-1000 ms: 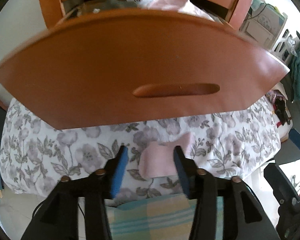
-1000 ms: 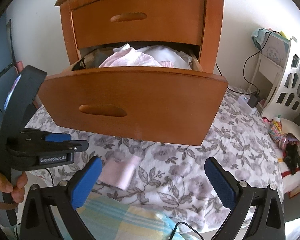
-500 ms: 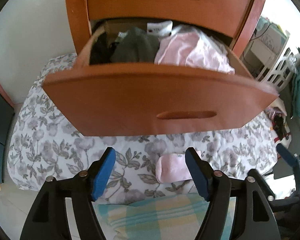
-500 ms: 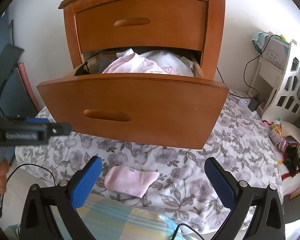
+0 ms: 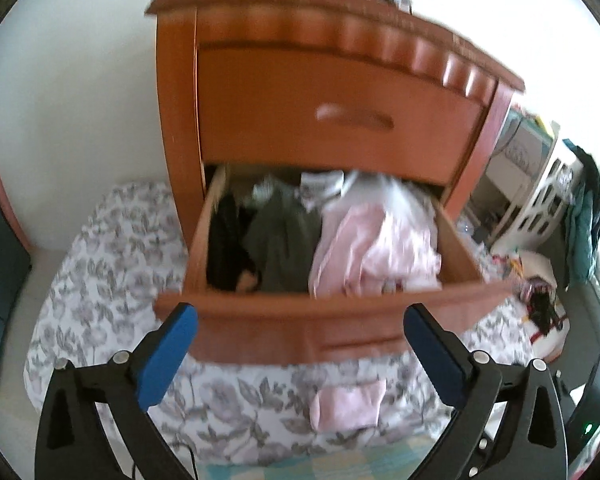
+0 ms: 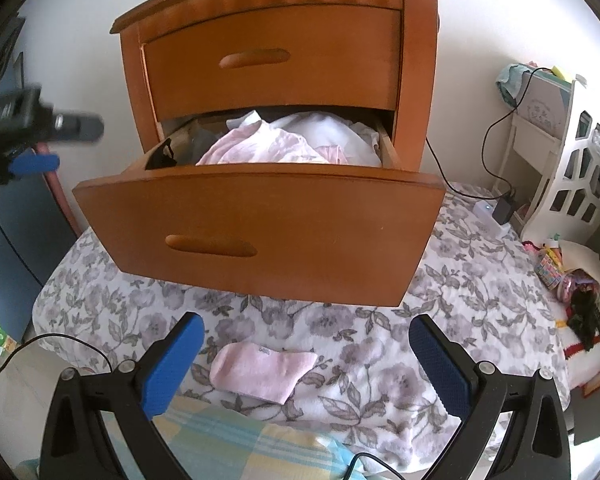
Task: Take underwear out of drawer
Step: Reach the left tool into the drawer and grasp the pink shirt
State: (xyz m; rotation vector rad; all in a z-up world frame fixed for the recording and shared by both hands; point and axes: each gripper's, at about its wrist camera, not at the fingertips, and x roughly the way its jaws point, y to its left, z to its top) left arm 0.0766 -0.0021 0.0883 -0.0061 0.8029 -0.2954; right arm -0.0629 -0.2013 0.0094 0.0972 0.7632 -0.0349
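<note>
The lower drawer point(image 6: 260, 232) of the wooden nightstand stands pulled out over the bed. Inside lie a crumpled pink garment point(image 5: 372, 252), white pieces behind it and dark clothes point(image 5: 276, 248) on the left. One folded pink underwear piece point(image 6: 262, 370) lies on the floral cover below the drawer front, also seen from the left wrist as underwear point(image 5: 348, 404). My left gripper point(image 5: 300, 320) hovers high in front of the drawer, its jaws opening with nothing between them. My right gripper point(image 6: 306, 326) stays wide open above the pink piece, holding nothing.
The top drawer point(image 6: 276, 60) is closed. A floral cover point(image 6: 440, 280) spreads under the nightstand, with a striped cloth point(image 6: 240, 444) at the near edge. A white shelf point(image 6: 572, 168), a charger with cable point(image 6: 504, 208) and small clutter stand to the right.
The left gripper has risen from the pink piece on the bed, its jaws spreading wider, and now looks down into the drawer. The pink piece stays on the cover. The right gripper has kept still.
</note>
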